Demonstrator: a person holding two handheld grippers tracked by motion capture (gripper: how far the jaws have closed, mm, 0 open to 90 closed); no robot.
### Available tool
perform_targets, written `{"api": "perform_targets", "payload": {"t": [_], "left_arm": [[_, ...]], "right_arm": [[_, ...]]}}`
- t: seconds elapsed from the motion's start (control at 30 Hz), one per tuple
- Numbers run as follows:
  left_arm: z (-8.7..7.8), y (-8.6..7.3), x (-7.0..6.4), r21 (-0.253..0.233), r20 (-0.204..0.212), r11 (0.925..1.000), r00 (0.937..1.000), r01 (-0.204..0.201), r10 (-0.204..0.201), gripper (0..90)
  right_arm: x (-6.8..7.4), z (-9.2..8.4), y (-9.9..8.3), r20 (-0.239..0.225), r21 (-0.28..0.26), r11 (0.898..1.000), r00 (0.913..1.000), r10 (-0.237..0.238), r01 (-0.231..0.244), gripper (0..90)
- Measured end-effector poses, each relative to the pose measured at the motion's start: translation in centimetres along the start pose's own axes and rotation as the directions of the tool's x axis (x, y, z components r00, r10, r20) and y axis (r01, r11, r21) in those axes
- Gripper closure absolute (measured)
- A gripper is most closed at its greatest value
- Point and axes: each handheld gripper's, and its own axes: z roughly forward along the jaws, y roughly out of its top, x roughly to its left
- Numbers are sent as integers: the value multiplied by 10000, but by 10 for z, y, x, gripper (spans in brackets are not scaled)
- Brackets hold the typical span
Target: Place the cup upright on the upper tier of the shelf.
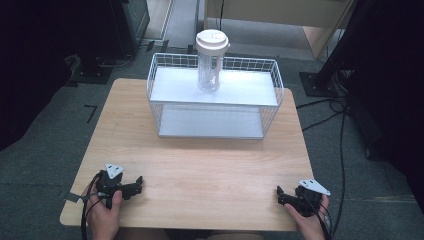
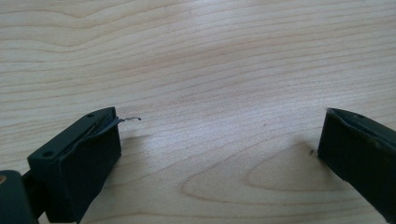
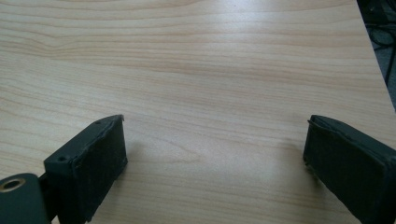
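My left gripper sits at the lower left of the wooden table, my right gripper at the lower right. Both have jaws spread wide, gripping nothing. At the top centre, a clear lidded jar stands on a white wire rack.

No text, label, brand, number or sign can be read on anything on the table.

Black claws, grey three-cornered plates
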Motion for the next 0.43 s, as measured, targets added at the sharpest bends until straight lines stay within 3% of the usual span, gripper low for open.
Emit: {"api": "perform_targets", "payload": {"t": [0.43], "left_arm": [[0, 0, 0, 4, 6, 10000, 10000, 5, -5, 0]], "right_arm": [[1, 2, 2, -355, 10, 9995, 9988, -328, 329, 59]]}}
